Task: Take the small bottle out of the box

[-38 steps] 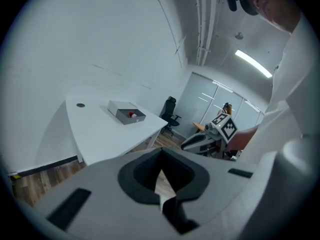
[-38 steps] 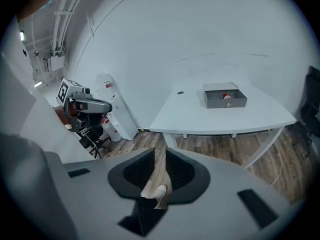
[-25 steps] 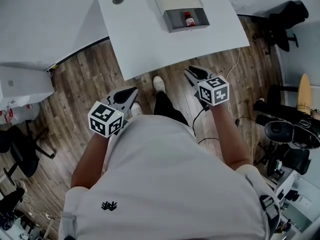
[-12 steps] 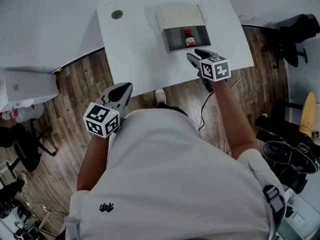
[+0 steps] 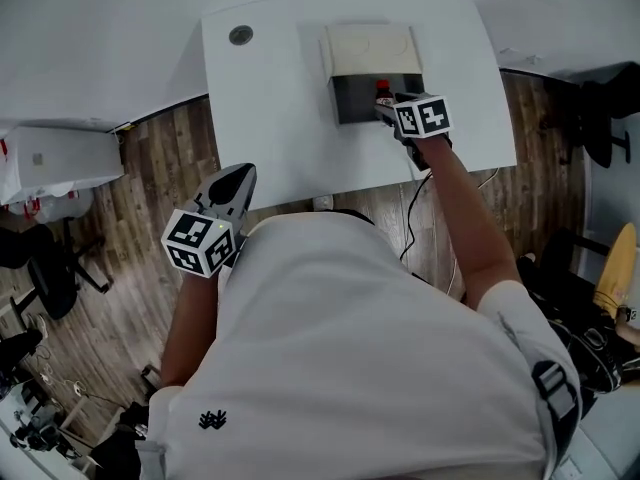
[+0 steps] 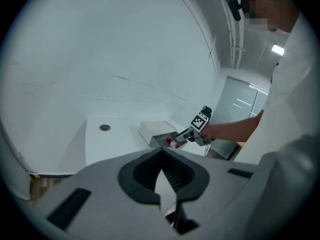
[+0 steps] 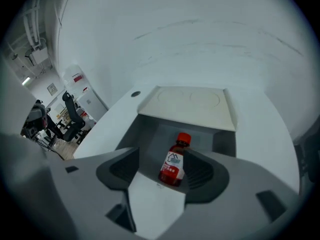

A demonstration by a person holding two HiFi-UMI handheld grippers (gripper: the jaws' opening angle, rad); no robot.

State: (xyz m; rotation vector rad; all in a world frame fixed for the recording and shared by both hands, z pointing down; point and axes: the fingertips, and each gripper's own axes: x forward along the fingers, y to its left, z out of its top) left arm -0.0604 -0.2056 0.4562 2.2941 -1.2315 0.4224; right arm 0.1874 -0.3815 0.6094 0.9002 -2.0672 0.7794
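Observation:
A small bottle (image 7: 172, 166) with a red cap and dark red contents stands upright in the grey open box (image 7: 150, 129), whose pale lid (image 7: 187, 104) lies folded back. My right gripper (image 7: 167, 160) reaches into the box with its jaws opening. The bottle stands between them, close to the right jaw, and the pads do not press it. From the head view, the right gripper (image 5: 385, 103) sits at the box (image 5: 350, 98) by the bottle (image 5: 382, 88). My left gripper (image 5: 238, 178) hangs shut and empty over the wooden floor, short of the table.
The box sits on a white table (image 5: 270, 118) with a round cable hole (image 5: 240, 35) at its far left. A white cabinet (image 5: 60, 158) stands at the left, with an office chair (image 5: 40, 268) below it. A cable (image 5: 412, 218) trails under the table's near edge.
The right gripper has moved forward from over the floor to the box and its jaws have spread around the bottle. The left gripper has stayed low at the left.

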